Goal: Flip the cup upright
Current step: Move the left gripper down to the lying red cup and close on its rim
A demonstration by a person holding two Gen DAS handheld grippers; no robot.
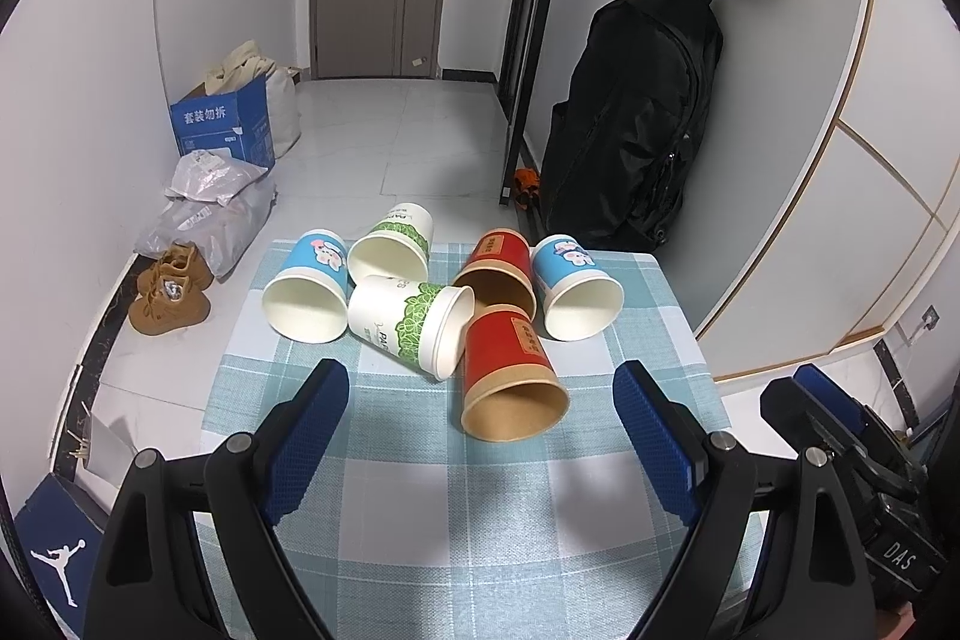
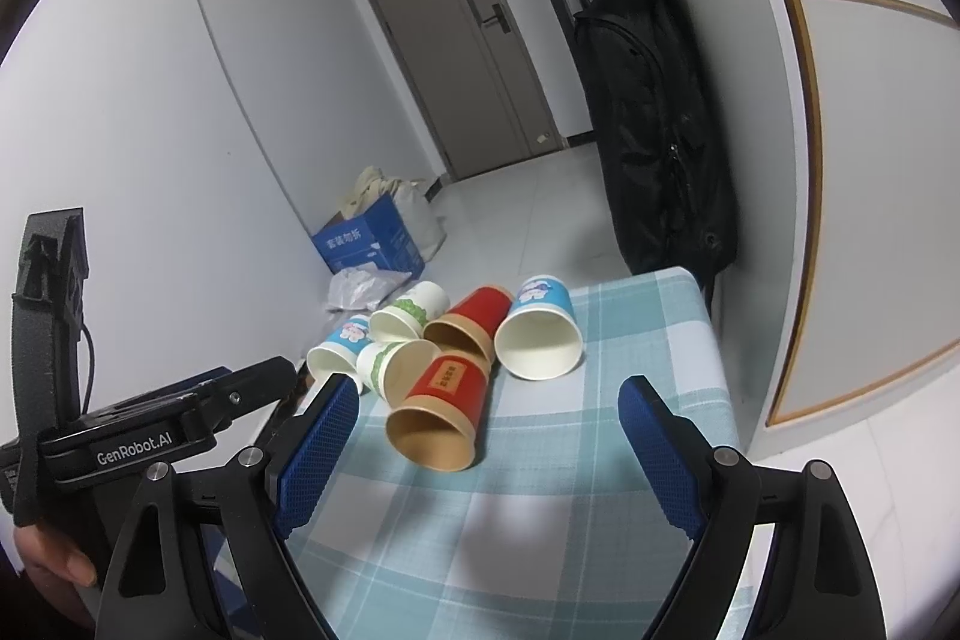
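Six paper cups lie tipped over in a huddle at the far end of the checked cloth (image 1: 480, 490) on the surface, none of them upright yet. The near red cup (image 1: 510, 379) lies closest, its brown mouth facing the two grippers, and a white-and-green cup (image 1: 411, 325) leans right against its side. Behind them are a second red cup (image 1: 498, 265), another green-leaf cup (image 1: 393, 244), and a blue cup on each flank: left blue cup (image 1: 309, 289), right blue cup (image 1: 573, 283).

The left gripper (image 1: 480, 430) hangs short of the pile with its jaws spread wide, holding nothing. The right gripper (image 2: 480, 442) does the same (its blue pads frame the near red cup in its own view).

The trouble I would expect is the crowding. Closing on the near red cup may nudge the white-and-green one touching it and set it rolling, and the pile sits near the far edge of the surface, so a rolling cup could drop to the floor. Paper walls also give easily; a hard pinch across the open mouth would likely crush the rim. And both grippers sit close together here, so reaching for the same cup risks a knock.
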